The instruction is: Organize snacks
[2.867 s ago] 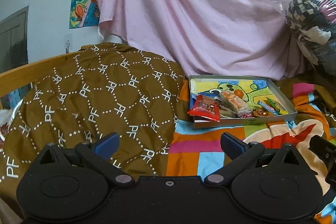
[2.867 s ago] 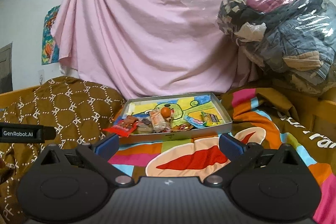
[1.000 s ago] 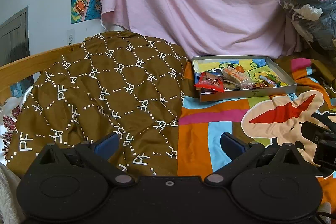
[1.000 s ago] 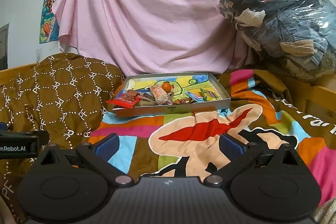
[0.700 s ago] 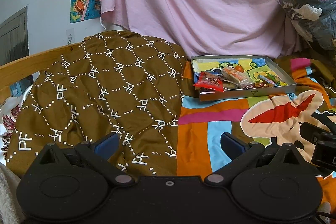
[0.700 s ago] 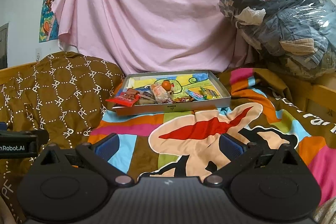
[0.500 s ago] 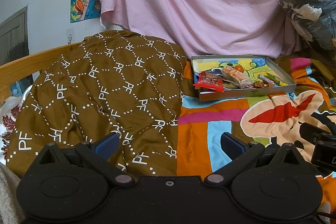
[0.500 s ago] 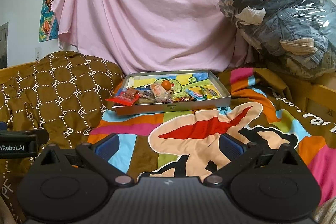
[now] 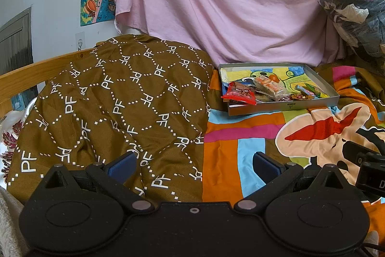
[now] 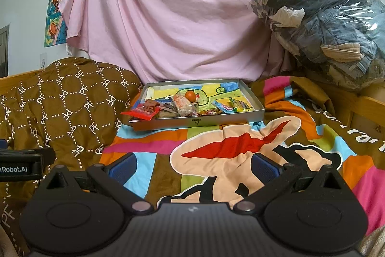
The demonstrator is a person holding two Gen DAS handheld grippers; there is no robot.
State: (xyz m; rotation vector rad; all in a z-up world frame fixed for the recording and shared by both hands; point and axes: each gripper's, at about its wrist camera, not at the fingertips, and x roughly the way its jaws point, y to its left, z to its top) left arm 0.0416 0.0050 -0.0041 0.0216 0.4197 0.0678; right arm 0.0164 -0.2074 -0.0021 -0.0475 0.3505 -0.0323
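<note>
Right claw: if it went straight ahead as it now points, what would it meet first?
Probably the colourful bedspread, well short of the snack tray. The right claw is open and empty; depth is uncertain.

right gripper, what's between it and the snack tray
Only the colourful bedspread lies between the right gripper and the snack tray; no loose objects, as the right wrist view shows.

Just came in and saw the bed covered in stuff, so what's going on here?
A person is holding a claw in each hand, aimed at a shallow grey tray of snacks on the colourful bedspread. Neither claw holds anything: the left claw and the right claw are both open, well short of the tray. A red packet hangs over the tray's left edge, and an orange ball sits on the snack pile. Nothing is being handled yet.
</note>
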